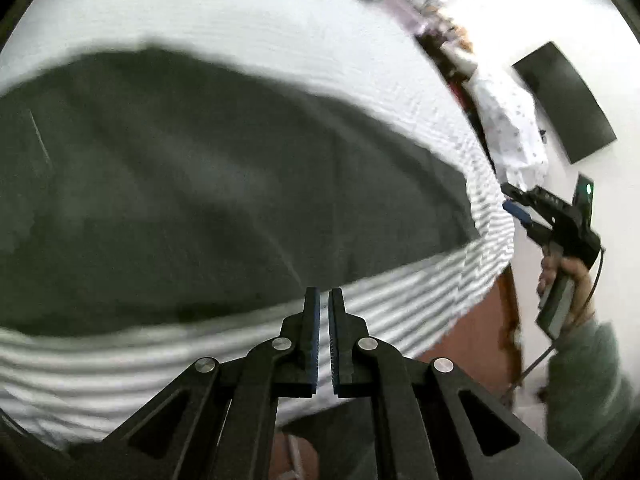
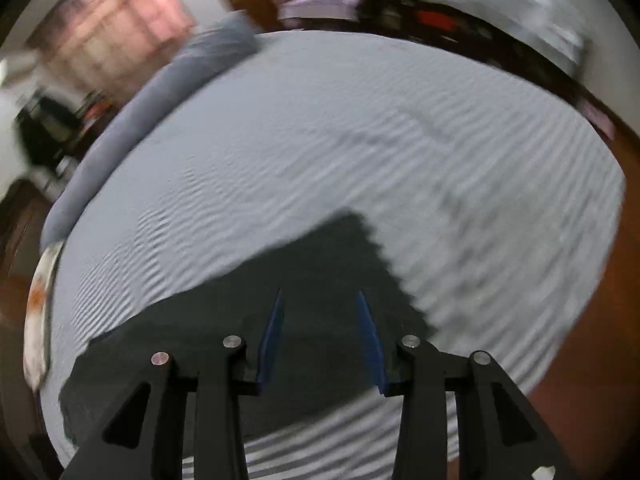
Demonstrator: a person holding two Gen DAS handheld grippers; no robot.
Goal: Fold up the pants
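Two fisheye views are blurred by motion, so fine detail is lost. A bed covered by a grey-and-white striped sheet [image 2: 360, 128] is seen carrying a dark grey-green pair of pants [image 1: 192, 184], spread flat across the sheet close to its near edge. In the right wrist view a corner of the pants [image 2: 320, 280] is seen reaching toward the middle of the sheet. A long blue-grey bolster pillow [image 2: 132, 120] is laid along the far left edge of the bed, and a patterned white-and-orange cushion [image 2: 40, 304] is seen at the left near corner. Beyond the bed's right edge, a dark flat rectangular panel [image 1: 568, 100] is mounted on a white wall, and a white dotted cloth [image 1: 512, 128] is hung beside it.

The left gripper [image 1: 324, 300] is held above the near edge of the sheet, its tongs brought almost together with only a thin slit between them and nothing clamped. The right gripper [image 2: 320, 300] is held above the pants with its blue-padded tongs well apart; whether the fabric is touched cannot be told. In the left wrist view the right gripper [image 1: 516, 204] is seen off the bed's right edge, gripped by a hand [image 1: 568, 280] in a green sleeve.
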